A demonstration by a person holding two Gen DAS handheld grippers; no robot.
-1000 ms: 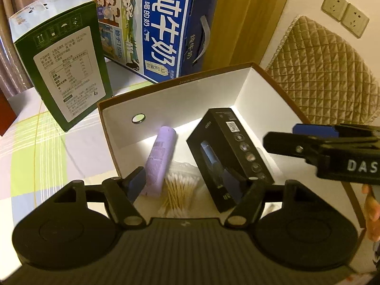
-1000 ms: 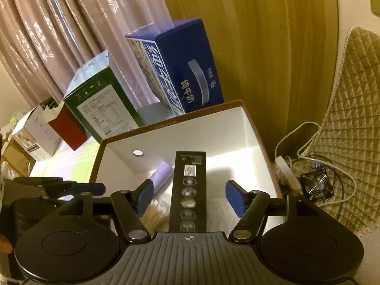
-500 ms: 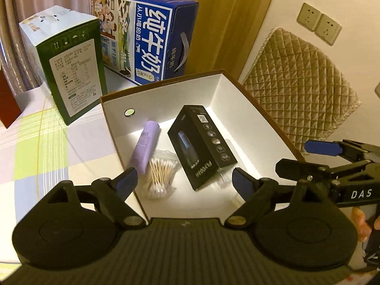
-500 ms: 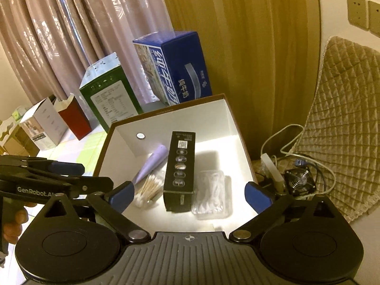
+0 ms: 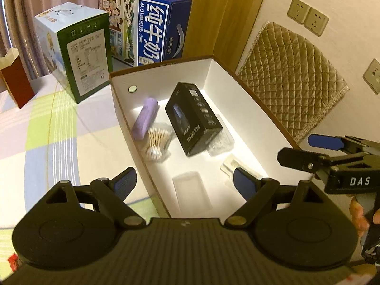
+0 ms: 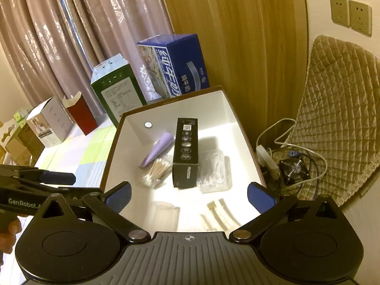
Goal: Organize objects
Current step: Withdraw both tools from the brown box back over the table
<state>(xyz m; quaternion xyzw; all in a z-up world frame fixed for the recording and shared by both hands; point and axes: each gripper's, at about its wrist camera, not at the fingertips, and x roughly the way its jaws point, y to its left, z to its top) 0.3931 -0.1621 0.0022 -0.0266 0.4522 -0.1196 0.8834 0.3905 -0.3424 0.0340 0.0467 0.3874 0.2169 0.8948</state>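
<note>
Black, the boxed item (image 6: 185, 152) now lies flat in the middle of the white storage box (image 6: 228, 109), between the purple tube (image 6: 158, 150) with the cotton swabs (image 6: 156, 171) and a clear packet (image 6: 212, 166). A second ago it stood between the jaws of the right hand-held gripper (image 6: 188, 196); those jaws have just been opening and now stand spread with nothing between them. The left hand-held gripper (image 5: 182, 180), low in its own frame, has likewise just spread and is empty, and both views show the box from farther off than before. I judge this placement finished, leaving both free for whatever still waits on the desk (image 5: 47, 128).
</note>
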